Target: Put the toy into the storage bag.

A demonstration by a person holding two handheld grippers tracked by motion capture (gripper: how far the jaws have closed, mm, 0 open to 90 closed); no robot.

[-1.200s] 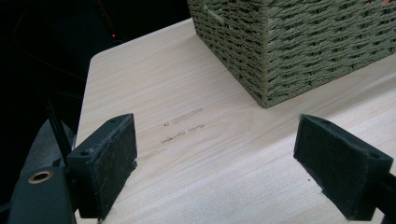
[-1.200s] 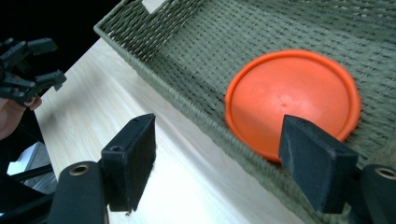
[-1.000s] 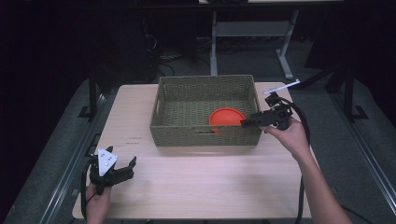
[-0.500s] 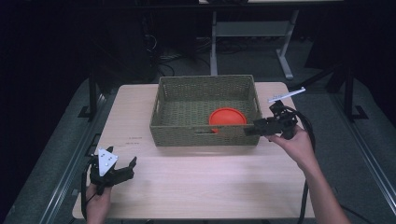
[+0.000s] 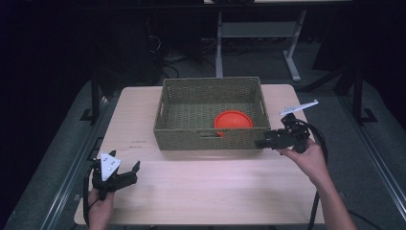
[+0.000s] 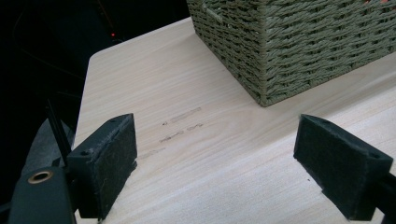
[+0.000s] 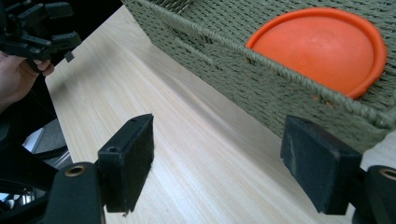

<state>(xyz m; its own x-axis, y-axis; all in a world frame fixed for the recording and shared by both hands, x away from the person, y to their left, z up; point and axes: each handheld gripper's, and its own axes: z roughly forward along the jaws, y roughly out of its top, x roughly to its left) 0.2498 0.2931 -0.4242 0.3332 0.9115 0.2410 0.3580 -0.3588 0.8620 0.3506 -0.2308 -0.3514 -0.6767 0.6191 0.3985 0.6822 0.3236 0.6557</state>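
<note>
The near wall of a woven olive-green basket (image 5: 210, 139) hides the lower edge of the orange disc (image 5: 233, 120) lying inside it, toward the basket's right near corner; in the right tool's view the same disc (image 7: 322, 46) sits behind the rim, cut off at its bottom. Whether the disc is a lid or a plate cannot be made out. The basket stands at the middle of the far edge of the pale wood surface (image 5: 210, 191), and nothing else can be made out inside it.

The right tool (image 5: 268, 143), held in a person's hand, sits just beside the basket's right near corner with its jaws spread wide and bare surface between them; they hold nothing. Whether a jaw touches the wicker cannot be told.

The left tool (image 5: 125, 175) rests near the surface's left near corner, well apart from the basket, its jaws likewise wide apart and empty, with faint pencil-like marks (image 6: 180, 126) on the wood ahead.
</note>
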